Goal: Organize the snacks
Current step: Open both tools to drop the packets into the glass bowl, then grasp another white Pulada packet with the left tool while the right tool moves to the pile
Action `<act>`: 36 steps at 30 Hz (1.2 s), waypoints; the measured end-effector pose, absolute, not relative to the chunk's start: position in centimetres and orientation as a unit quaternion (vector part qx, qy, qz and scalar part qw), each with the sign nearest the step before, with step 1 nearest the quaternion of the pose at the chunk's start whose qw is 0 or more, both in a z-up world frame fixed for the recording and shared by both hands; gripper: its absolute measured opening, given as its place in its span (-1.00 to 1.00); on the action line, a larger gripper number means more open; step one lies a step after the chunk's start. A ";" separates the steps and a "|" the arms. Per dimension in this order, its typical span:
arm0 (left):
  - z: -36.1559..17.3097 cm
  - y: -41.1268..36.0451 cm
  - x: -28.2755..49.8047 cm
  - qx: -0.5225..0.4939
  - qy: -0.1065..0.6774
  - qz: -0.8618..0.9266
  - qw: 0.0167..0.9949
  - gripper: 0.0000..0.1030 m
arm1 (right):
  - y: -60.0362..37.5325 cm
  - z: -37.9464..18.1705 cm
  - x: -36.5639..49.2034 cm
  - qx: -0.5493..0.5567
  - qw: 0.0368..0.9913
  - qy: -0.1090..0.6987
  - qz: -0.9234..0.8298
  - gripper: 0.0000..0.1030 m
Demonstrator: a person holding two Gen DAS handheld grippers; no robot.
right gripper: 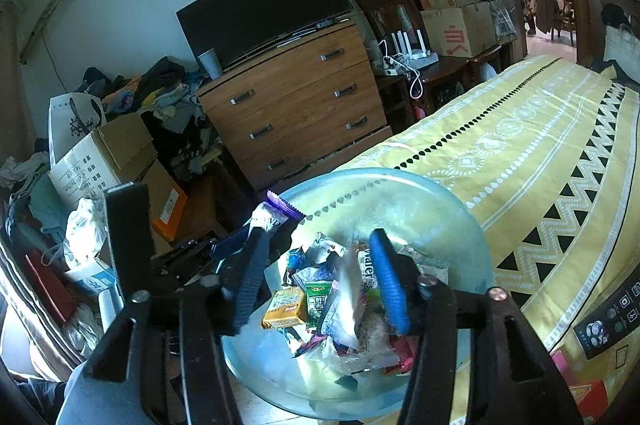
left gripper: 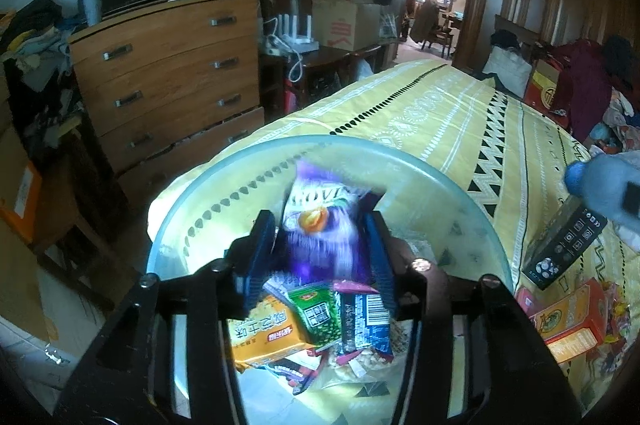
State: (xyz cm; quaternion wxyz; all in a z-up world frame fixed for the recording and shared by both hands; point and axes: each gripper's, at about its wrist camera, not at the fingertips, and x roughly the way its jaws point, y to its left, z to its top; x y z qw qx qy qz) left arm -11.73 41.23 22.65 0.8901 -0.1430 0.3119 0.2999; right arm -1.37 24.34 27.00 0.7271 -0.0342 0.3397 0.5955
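Left claw (left gripper: 320, 245), its blue-padded jaws apart around a blurred purple foil snack packet (left gripper: 320, 221) at frame centre over the clear glass bowl (left gripper: 460, 193) of wrappers on the yellow bed: light, crinkly, slippery, best pinched at a sealed edge.

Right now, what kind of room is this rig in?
Most likely a lived-in, cluttered bedroom. A bed with a yellow patterned bedspread fills the right side, a wooden chest of drawers with a dark TV on top stands by the wall, and cardboard boxes are stacked nearby.
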 end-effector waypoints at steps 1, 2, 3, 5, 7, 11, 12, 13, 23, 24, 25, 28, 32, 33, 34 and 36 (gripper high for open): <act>22.7 41.2 -12.0 -0.145 0.309 0.305 0.889 0.14 | 24.1 27.1 -1.5 -0.031 0.727 0.339 0.596 0.13; 22.7 41.2 -12.1 -0.144 0.306 0.309 0.889 0.22 | 23.9 27.3 -1.6 -0.028 0.728 0.337 0.597 0.15; 22.8 41.0 -12.3 -0.141 0.300 0.315 0.889 0.38 | 23.5 27.4 -1.9 -0.024 0.729 0.334 0.598 0.18; 23.2 40.5 -12.4 -0.130 0.291 0.323 0.891 0.53 | 22.3 27.5 -1.9 -0.019 0.732 0.329 0.597 0.21; 23.6 39.6 -12.8 -0.118 0.280 0.325 0.895 0.59 | 20.2 27.5 -2.2 -0.023 0.740 0.316 0.593 0.21; 24.5 36.6 -13.1 -0.099 0.264 0.291 0.914 0.60 | 13.4 25.0 -3.9 -0.020 0.769 0.304 0.562 0.26; 24.6 35.1 -13.1 -0.088 0.262 0.273 0.922 0.60 | 11.5 23.9 -4.2 -0.020 0.776 0.308 0.550 0.28; 24.5 33.1 -13.1 -0.073 0.262 0.252 0.929 0.60 | 9.0 22.4 -4.5 -0.021 0.786 0.316 0.531 0.28; 20.5 12.1 -12.4 0.036 0.320 -0.028 0.946 0.60 | -20.7 6.3 -6.2 0.005 0.842 0.484 0.238 0.28; 19.8 10.1 -12.2 0.044 0.333 -0.053 0.941 0.60 | -23.7 5.4 -6.8 0.009 0.844 0.494 0.210 0.28; 19.3 9.1 -12.0 0.045 0.342 -0.068 0.936 0.60 | -25.6 4.9 -7.0 0.010 0.845 0.499 0.194 0.28; 17.8 6.1 -11.6 0.054 0.376 -0.104 0.919 0.59 | -29.3 3.8 -6.8 0.003 0.844 0.508 0.173 0.28; 16.5 3.3 -11.1 0.070 0.410 -0.129 0.900 0.59 | -30.5 3.4 -4.8 -0.010 0.838 0.506 0.205 0.28; 16.3 3.2 -10.9 0.067 0.417 -0.130 0.897 0.60 | -30.2 3.2 -4.0 -0.013 0.832 0.508 0.224 0.28; 15.7 2.9 -10.8 0.066 0.427 -0.129 0.893 0.60 | -29.5 3.1 -3.2 -0.012 0.829 0.509 0.232 0.28; 14.7 2.3 -10.1 0.066 0.439 -0.116 0.888 0.60 | -28.9 2.3 -1.5 0.004 0.816 0.520 0.253 0.35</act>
